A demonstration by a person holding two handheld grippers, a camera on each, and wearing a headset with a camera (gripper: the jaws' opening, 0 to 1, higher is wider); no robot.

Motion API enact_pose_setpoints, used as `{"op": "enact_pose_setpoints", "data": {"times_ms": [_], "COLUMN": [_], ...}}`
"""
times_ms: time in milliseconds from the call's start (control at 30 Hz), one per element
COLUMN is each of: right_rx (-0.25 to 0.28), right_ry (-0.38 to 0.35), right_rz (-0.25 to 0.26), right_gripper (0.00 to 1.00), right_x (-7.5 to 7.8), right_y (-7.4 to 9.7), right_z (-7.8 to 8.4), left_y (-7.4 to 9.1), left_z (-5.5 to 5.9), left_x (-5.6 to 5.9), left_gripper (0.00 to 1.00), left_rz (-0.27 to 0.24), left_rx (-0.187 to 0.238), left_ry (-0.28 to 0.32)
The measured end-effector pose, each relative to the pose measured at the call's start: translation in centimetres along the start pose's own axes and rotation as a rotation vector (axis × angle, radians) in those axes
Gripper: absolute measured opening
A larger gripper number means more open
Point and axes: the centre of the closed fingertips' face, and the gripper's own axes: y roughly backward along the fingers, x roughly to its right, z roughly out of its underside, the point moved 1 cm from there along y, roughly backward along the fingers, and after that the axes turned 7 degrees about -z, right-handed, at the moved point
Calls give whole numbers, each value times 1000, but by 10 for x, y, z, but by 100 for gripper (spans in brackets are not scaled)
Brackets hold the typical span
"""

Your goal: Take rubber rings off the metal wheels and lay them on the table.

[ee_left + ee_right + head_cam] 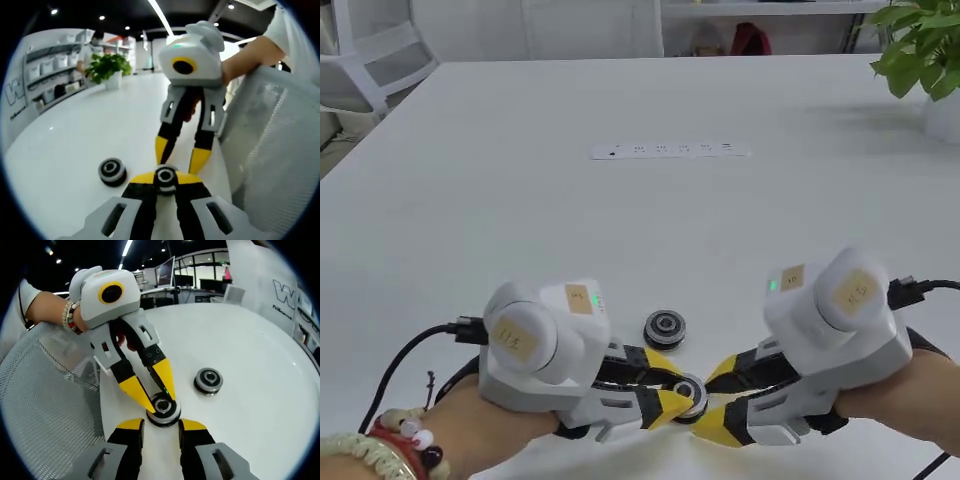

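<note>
Left tool (670,388) is pinched on a small metal wheel (689,392) at the worktop's (620,220) near edge. A second wheel (664,325) lies just behind it. Right tool (717,402) sits half-open right beside the held one. The rubber ring (174,415) looks stretchy and grippy and the metal stiff and slick, so I'd nip the ring's outer rim.
</note>
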Motion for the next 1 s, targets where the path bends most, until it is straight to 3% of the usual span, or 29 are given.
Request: {"op": "enact_pose_setpoints", "data": {"times_ms": [500, 567, 600, 667, 767, 1000], "right_rx": [-7, 5, 29, 29, -1, 18], "right_ry": [9, -6, -1, 24, 54, 58], "right_rz": [4, -5, -6, 5, 4, 14], "right_gripper": [15, 18, 23, 33, 25, 21], "right_x": [3, 1, 1, 1, 0, 2], "right_y": [4, 4, 4, 2, -2, 2], "right_z": [1, -1, -5, -7, -2, -5], "left_y": [0, 0, 0, 0, 0, 0], "left_z": [1, 0, 0, 0, 0, 1], "left_x": [-1, -1, -1, -1, -1, -1], "left_gripper": [14, 14, 14, 14, 14, 14], "left_rz": [-1, 0, 0, 0, 0, 1], "left_rx": [1, 1, 1, 1, 1, 1], "left_ry": [2, 1, 1, 1, 1, 0]}}
